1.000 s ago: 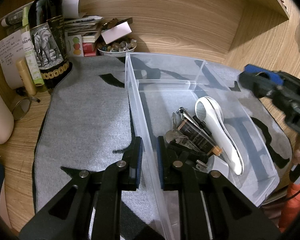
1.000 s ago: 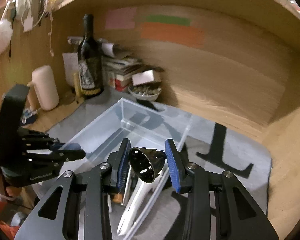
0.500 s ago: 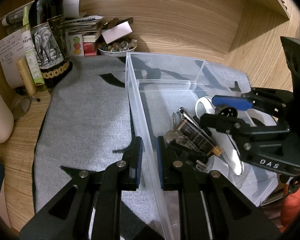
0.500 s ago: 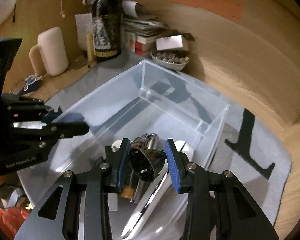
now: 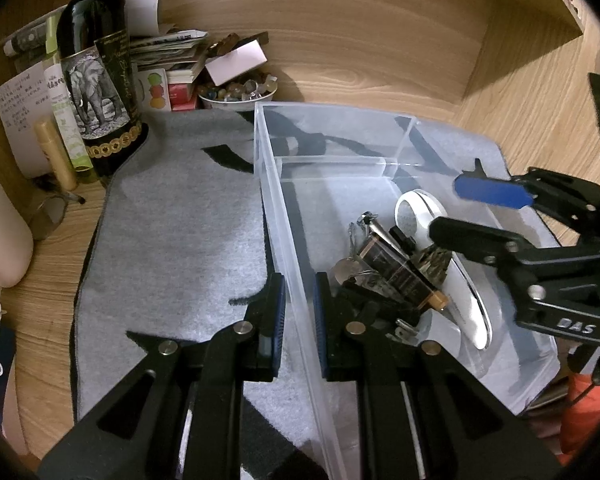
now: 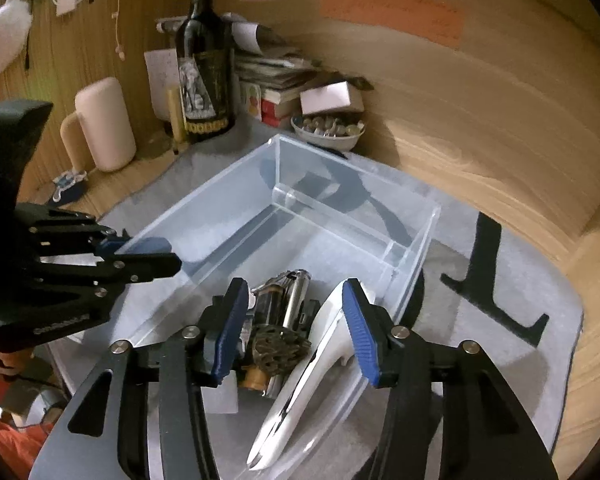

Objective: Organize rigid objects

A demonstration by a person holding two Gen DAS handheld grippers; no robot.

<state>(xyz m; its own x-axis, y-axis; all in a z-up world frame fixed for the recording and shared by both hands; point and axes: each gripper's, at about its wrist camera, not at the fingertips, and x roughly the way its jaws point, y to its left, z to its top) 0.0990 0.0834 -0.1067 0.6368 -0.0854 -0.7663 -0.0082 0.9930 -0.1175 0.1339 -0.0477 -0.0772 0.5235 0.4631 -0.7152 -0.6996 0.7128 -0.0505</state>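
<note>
A clear plastic bin stands on a grey mat. My left gripper is shut on the bin's near left wall. My right gripper is open above the bin's near end. A dark cone-shaped piece lies below it on the pile, free of the fingers. The pile holds a white handheld device, a dark bottle with a gold cap and metal tools.
A wine bottle, a bowl of stones, stacked books and papers and a pink cylinder crowd the back left. A wooden wall curves behind the grey mat.
My right gripper came down over the bin and opened. The dark cone-shaped piece left its fingers and now lies on the pile. My left gripper has kept its hold on the bin wall.
</note>
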